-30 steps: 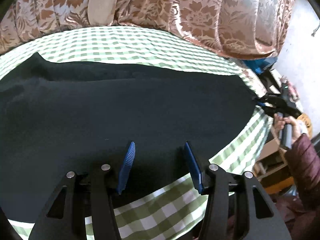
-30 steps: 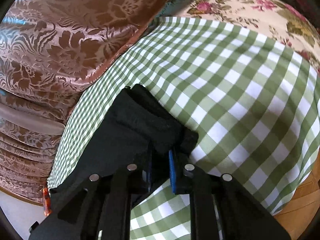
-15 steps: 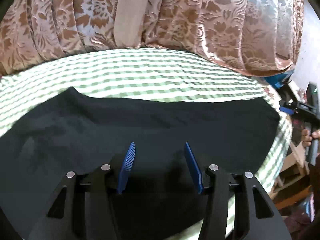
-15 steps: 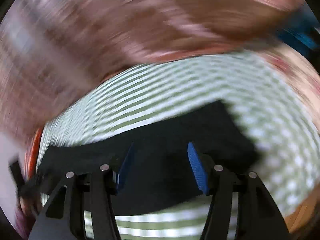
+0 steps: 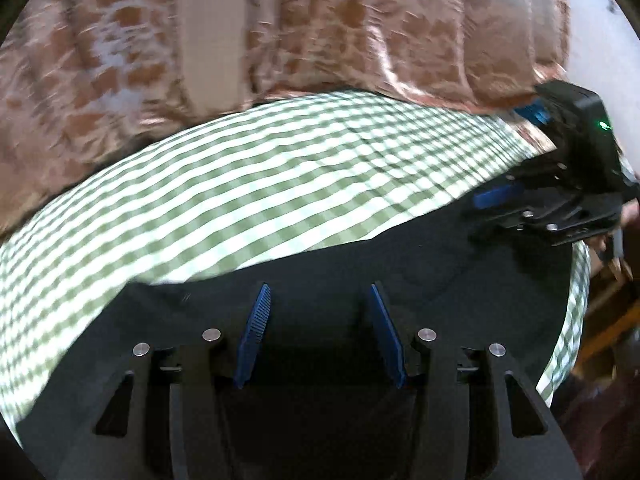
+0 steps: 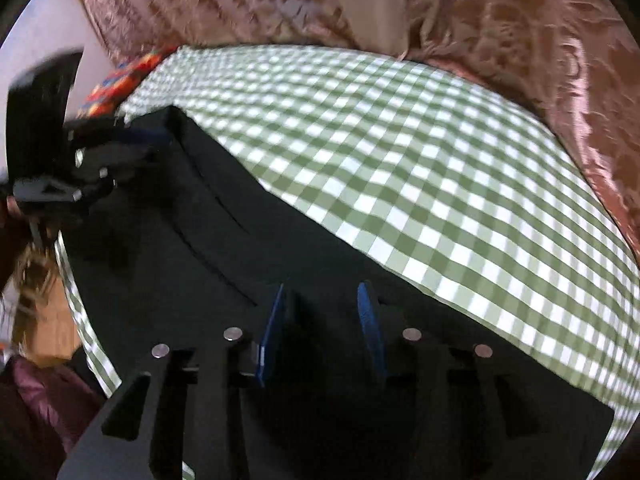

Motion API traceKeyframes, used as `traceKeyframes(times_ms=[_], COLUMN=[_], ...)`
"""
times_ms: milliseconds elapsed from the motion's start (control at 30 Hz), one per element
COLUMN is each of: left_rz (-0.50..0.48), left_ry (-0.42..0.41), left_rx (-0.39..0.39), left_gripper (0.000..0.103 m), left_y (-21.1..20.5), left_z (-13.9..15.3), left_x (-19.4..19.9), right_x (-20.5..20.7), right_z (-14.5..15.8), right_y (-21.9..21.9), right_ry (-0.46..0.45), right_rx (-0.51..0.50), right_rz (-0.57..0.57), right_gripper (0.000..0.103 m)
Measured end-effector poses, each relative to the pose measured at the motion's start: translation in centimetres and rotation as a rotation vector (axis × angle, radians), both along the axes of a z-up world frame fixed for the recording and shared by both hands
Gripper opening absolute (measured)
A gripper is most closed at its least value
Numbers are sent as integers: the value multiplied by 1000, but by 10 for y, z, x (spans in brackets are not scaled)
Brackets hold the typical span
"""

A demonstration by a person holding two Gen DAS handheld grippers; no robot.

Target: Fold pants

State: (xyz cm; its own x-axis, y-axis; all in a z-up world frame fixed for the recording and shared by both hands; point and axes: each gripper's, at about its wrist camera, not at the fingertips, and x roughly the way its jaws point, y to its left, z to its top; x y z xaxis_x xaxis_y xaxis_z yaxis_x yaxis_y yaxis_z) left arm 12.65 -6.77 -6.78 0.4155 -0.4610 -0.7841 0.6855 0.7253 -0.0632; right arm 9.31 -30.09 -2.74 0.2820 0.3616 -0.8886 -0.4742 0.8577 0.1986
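Black fabric pants [image 5: 320, 264] lie flat, already folded into a long strip, on the green-and-white checked tablecloth [image 5: 240, 184] over the tabletop. Left tool [image 5: 318, 334] spread, nothing between its pads, hanging over the pants' near edge. Right tool [image 6: 322, 330] has just been closing, part spread, pinching nothing, over the cloth; in the left view it sits at 3 o'clock. Between folds; next move likely calls for gripping one end and carrying it across.

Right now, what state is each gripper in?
Left gripper: open, empty, over the black pants.
Right gripper: open, nothing gripped; jaws have just been closing.
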Motion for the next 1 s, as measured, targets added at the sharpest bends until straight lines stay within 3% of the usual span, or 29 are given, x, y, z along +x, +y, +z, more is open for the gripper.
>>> traceKeyframes(times_ms=[200, 300, 333, 367, 433, 533, 667, 800, 900, 967, 1000], left_rz=[-209, -253, -265, -273, -274, -243, -148, -115, -30, 2, 35], left_ry=[74, 107, 110, 104, 93, 60, 31, 34, 56, 74, 85], left_rx=[87, 113, 116, 124, 117, 89, 7, 39, 5, -25, -64], left_gripper=[50, 50, 46, 39, 18, 9, 8, 8, 13, 24, 39], left_y=[-30, -36, -36, -37, -36, -33, -27, -35, -33, -29, -20], left_z=[-19, -31, -32, -33, -32, -28, -17, -27, -32, -29, -24], left_x=[13, 16, 16, 15, 15, 16, 27, 33, 39, 37, 35], right_x=[5, 4, 3, 1, -2, 0, 13, 22, 23, 20, 19], right_z=[-15, -18, -18, -18, -14, -7, -3, -20, -26, -24, -21], right_y=[3, 8, 8, 10, 10, 9, 2, 8, 5, -5, -11], right_ry=[46, 37, 31, 21, 1, -50, -80, -68, -63, -49, -44], right_rx=[-26, -70, -88, -109, -120, -123, -101, -131, -99, -39, -10], right_rz=[75, 101, 107, 118, 117, 78, 2, -12, -70, -118, -149], right_gripper=[36, 15, 8, 7, 5, 5, 5, 5, 8, 20, 36])
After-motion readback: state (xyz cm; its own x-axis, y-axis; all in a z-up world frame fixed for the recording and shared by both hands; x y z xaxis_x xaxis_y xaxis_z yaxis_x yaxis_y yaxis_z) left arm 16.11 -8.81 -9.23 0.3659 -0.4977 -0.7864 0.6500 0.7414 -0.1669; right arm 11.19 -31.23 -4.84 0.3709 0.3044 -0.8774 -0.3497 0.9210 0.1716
